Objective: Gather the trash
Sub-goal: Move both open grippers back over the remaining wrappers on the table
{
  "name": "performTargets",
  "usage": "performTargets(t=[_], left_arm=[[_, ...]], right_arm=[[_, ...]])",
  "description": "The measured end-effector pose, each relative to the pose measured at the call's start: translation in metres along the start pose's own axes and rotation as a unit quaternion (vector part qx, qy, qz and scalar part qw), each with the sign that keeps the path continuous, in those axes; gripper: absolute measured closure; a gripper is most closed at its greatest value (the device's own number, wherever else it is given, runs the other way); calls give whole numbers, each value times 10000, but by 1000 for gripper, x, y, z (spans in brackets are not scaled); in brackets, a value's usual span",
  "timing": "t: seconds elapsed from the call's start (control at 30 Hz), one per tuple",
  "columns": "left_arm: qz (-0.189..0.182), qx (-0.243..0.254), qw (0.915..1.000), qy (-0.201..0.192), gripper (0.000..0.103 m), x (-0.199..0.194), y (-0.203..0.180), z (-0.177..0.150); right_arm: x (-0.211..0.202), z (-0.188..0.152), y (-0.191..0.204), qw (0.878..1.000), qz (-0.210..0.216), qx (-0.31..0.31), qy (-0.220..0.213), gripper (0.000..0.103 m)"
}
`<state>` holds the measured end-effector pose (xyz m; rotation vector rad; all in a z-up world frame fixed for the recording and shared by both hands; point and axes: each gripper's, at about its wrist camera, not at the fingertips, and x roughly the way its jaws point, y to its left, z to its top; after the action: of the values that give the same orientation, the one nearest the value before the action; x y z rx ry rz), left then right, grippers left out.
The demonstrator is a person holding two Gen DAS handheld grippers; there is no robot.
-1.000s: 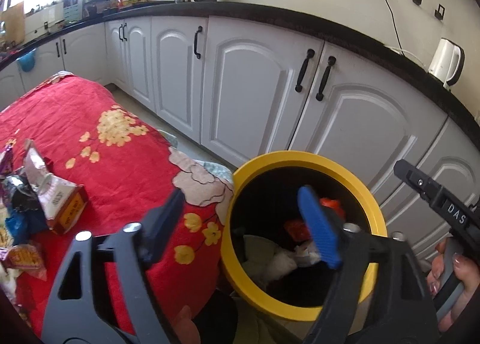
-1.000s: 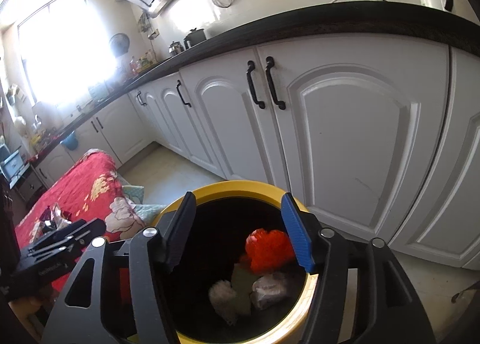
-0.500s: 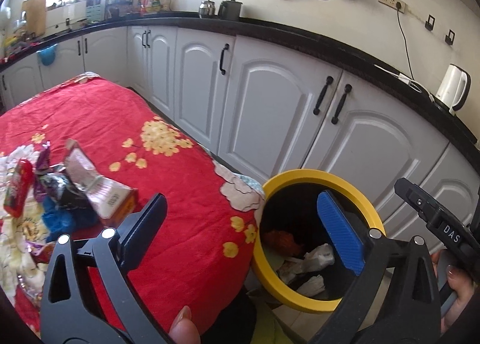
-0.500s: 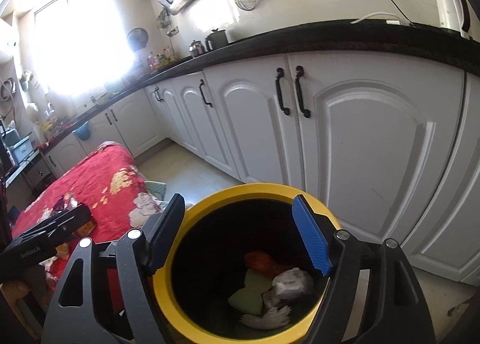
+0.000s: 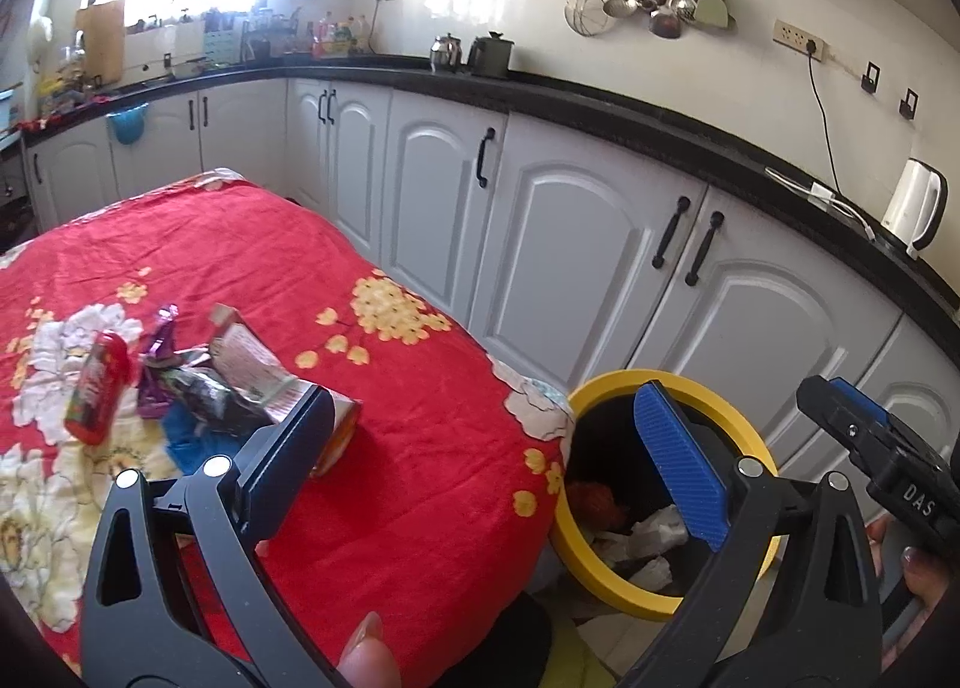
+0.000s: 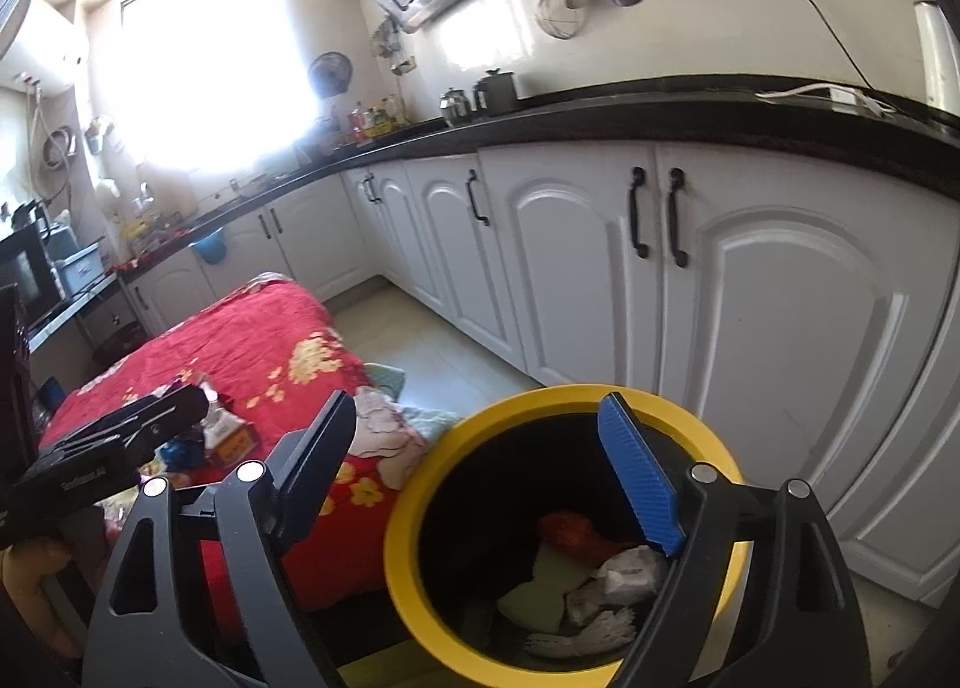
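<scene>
Both pairs of jaws stand wide apart and carry nothing. My left gripper [image 5: 480,442] hangs over the edge of the bench [image 5: 420,484], turned toward the litter so that the next pick lies ahead of it. My right gripper [image 6: 480,472] is over the bin [image 6: 420,508], where a drop would fall straight in.

Just beyond the left jaws sits the trash: a carton [image 5: 264,370] lying on its side, a dark wrapper [image 5: 204,394] touching it, a purple wrapper [image 5: 159,352] beside that, and a red packet [image 5: 96,388] farthest left, all bunched on the red flowered cloth. Blue scraps [image 5: 180,436] show under the pile.

The bin stands on the floor against the bench's corner, close enough for short trips. Inside it lie a red wad [image 6: 570,532], a pale green piece [image 6: 537,592] and crumpled white paper [image 6: 624,580]. I judge the work partly done, with the pile on the cloth left to clear.
</scene>
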<state>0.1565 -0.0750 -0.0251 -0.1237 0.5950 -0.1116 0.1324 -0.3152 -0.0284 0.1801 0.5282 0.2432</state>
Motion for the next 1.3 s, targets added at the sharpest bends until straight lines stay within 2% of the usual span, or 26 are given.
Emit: performTargets(t=[0.7, 1.3], left_arm=[[406, -432, 9977, -313, 11, -37, 63, 11], [894, -956, 9906, -398, 11, -51, 125, 14]], right_arm=[[-2, 1, 84, 9956, 553, -749, 111, 22], [10, -3, 148, 9865, 1064, -1209, 283, 21]])
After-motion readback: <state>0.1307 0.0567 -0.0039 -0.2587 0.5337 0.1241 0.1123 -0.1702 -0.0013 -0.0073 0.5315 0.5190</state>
